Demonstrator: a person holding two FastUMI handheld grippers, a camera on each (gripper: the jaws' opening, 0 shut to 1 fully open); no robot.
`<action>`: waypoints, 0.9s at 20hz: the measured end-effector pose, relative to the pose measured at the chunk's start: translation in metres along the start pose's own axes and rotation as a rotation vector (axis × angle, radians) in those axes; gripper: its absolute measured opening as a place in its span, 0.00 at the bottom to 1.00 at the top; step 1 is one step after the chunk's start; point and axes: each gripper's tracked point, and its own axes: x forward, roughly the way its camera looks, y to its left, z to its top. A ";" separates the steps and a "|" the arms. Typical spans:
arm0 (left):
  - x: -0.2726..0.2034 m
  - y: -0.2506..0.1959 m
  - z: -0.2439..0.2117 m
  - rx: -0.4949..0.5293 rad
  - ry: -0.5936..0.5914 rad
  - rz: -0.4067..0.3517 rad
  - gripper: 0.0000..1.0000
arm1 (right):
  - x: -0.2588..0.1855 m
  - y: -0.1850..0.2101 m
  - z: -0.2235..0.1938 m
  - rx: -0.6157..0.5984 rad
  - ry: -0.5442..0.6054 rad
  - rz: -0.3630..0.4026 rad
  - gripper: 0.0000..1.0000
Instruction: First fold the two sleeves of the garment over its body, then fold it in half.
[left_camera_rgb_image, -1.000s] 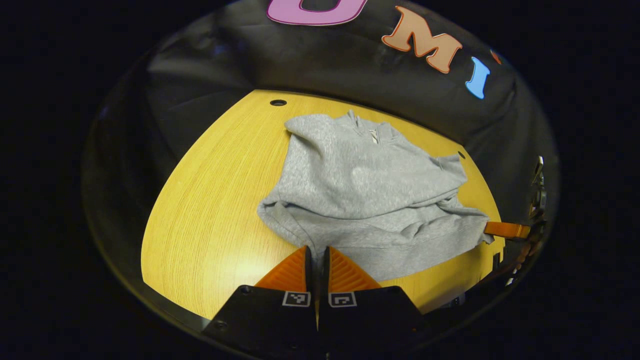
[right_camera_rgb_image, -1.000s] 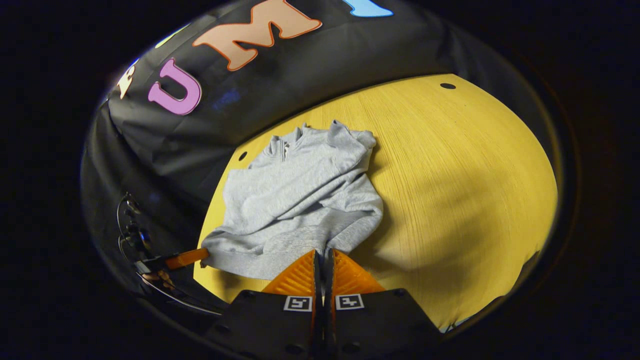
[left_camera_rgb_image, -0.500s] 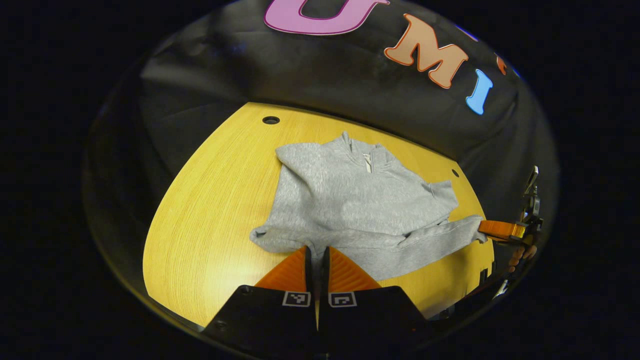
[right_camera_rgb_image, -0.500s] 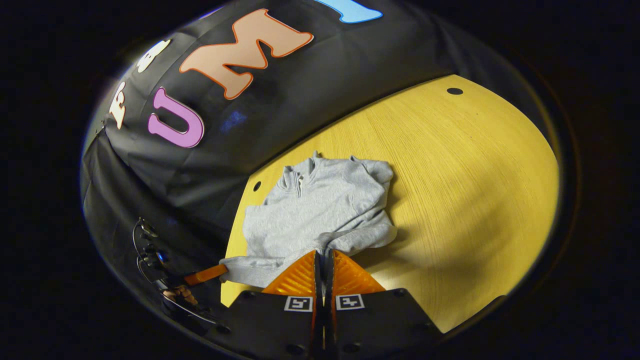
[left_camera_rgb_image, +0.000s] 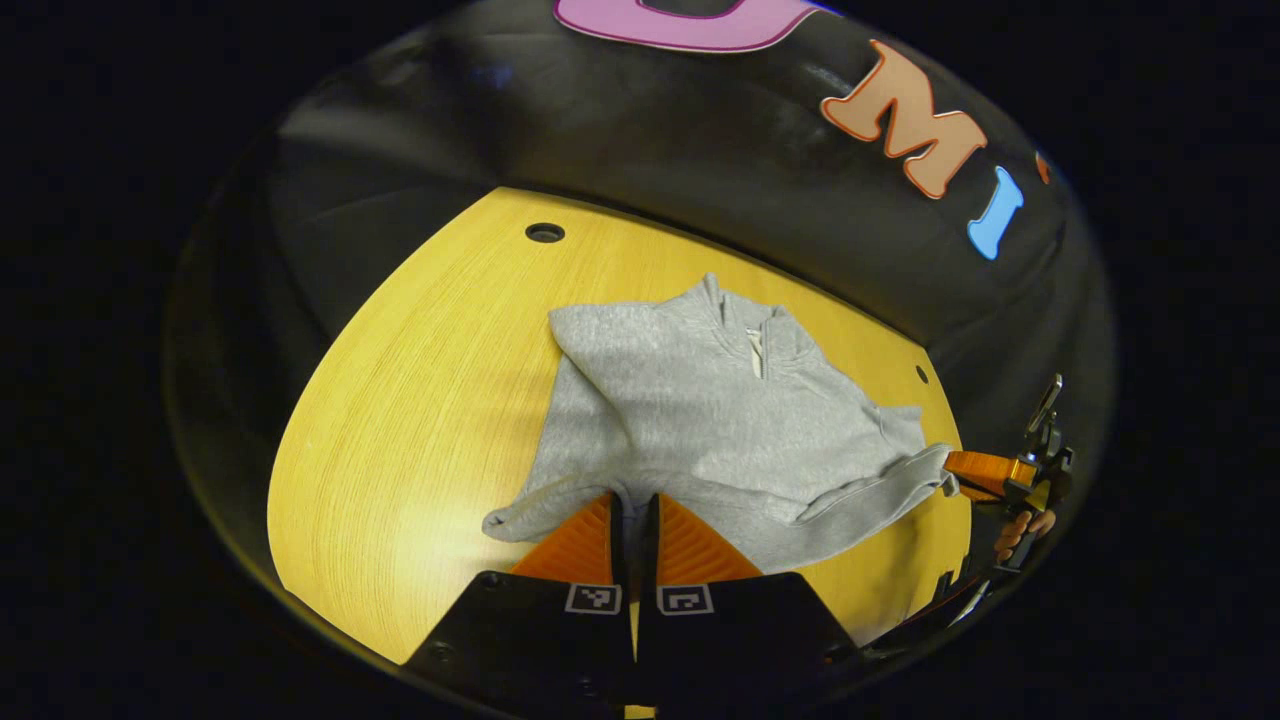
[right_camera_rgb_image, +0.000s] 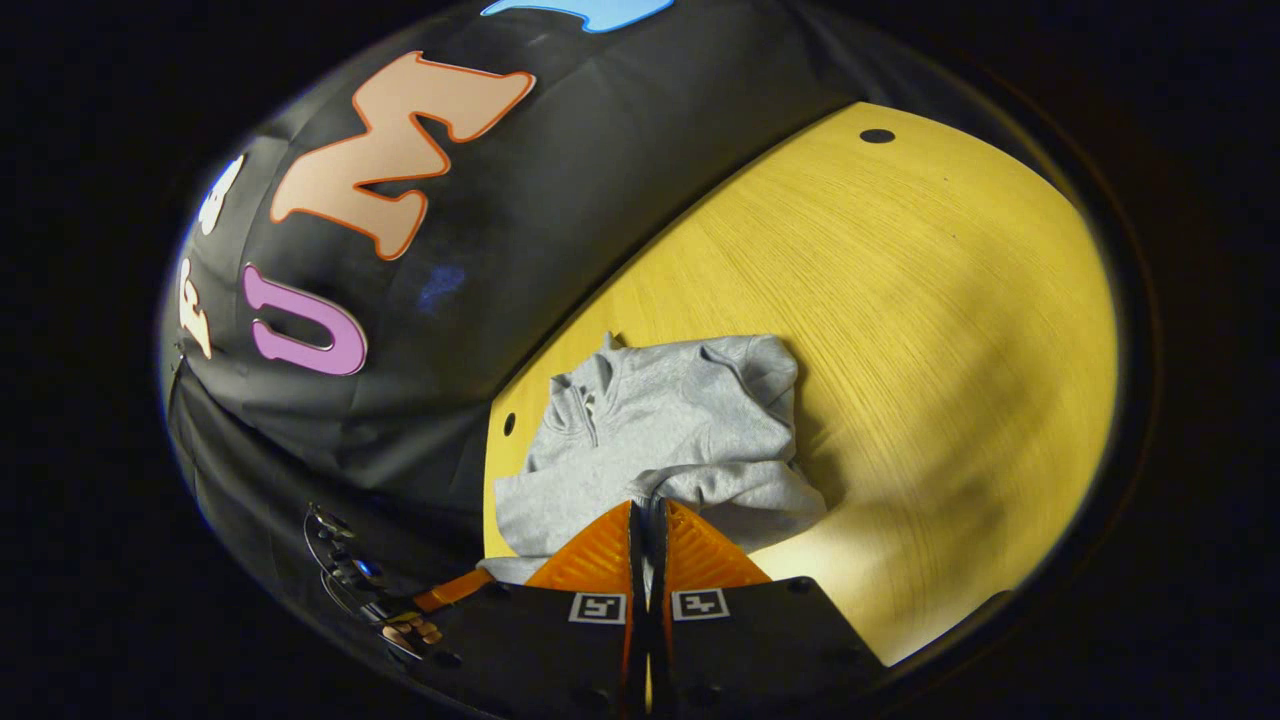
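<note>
So the grey garment is lying on the yellow wooden desk, collar end toward the booth wall, hem end toward the two grippers. Looks like the sleeves are already folded in over the body, since you can't see any sleeve sticking out to the sides and there are extra layers bunched across the front. I'd call that first part done, though the layers are a bit lumpy so it's not a super crisp fold.

Right now it seems to be the fold-in-half step. The left gripper has its fingers closed together on the hem corner nearest it, with grey fabric pinched in the narrow slot between them. Same deal with the right gripper: fingers squeezed on the other hem corner, cloth caught between. In the left gripper view you can also spot the right gripper off at the far edge of the hem, with a hand behind it.

The hem edge looks lifted off the desk and curling toward the collar, so I'd guess the fold is barely started. What's left: carry the hem all the way up to the collar, lay it down, let go. The bottom half hasn't landed on the top half yet.
</note>
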 end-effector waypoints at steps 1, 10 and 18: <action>0.006 0.003 0.000 -0.024 0.014 0.000 0.00 | 0.007 -0.008 0.002 0.007 0.000 -0.024 0.03; 0.048 0.014 0.002 -0.113 0.103 0.021 0.01 | 0.039 -0.021 0.006 -0.028 -0.009 -0.125 0.02; 0.032 0.029 0.049 -0.107 -0.128 0.075 0.92 | 0.017 -0.001 0.054 -0.215 -0.258 -0.161 0.96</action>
